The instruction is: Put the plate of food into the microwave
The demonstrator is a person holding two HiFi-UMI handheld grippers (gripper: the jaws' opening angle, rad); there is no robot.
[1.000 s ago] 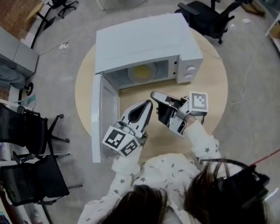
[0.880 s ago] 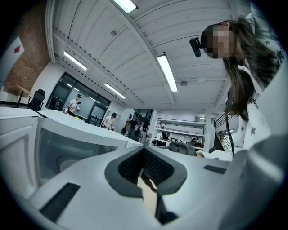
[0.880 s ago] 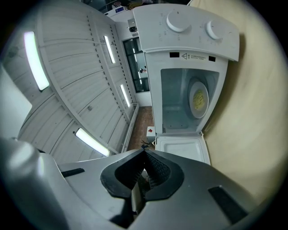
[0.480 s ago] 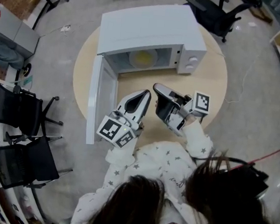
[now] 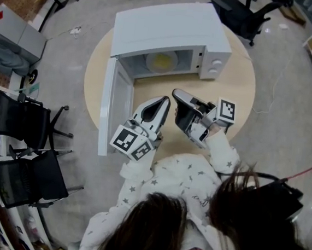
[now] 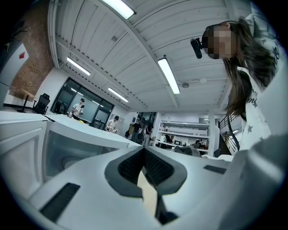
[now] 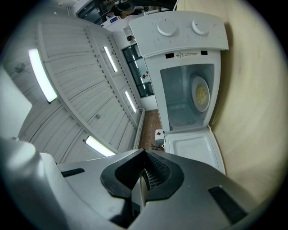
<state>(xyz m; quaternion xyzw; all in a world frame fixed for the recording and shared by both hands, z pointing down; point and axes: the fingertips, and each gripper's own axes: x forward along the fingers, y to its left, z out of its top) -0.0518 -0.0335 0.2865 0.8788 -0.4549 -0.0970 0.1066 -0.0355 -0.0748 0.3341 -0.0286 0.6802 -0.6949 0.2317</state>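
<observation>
The white microwave (image 5: 167, 32) stands at the back of the round wooden table (image 5: 233, 96), its door (image 5: 116, 112) swung wide open to the left. Inside it lies the plate (image 5: 162, 62) with yellow food, also visible in the right gripper view as the plate (image 7: 200, 93) within the microwave (image 7: 186, 45). Both grippers hang over the table in front of the opening. My left gripper (image 5: 165, 101) is shut and holds nothing, its jaws pressed together (image 6: 145, 149). My right gripper (image 5: 176, 93) is likewise shut and empty (image 7: 144, 152).
Black office chairs stand left of the table (image 5: 19, 125) and behind it (image 5: 238, 14). A grey cabinet (image 5: 16, 37) sits at the far left. The open door (image 7: 193, 150) juts past the table's left edge. Bare tabletop lies right of the microwave.
The head camera shifted a little; both grippers stay shut and have hardly moved relative to the microwave. The door remains open with the plate inside.
</observation>
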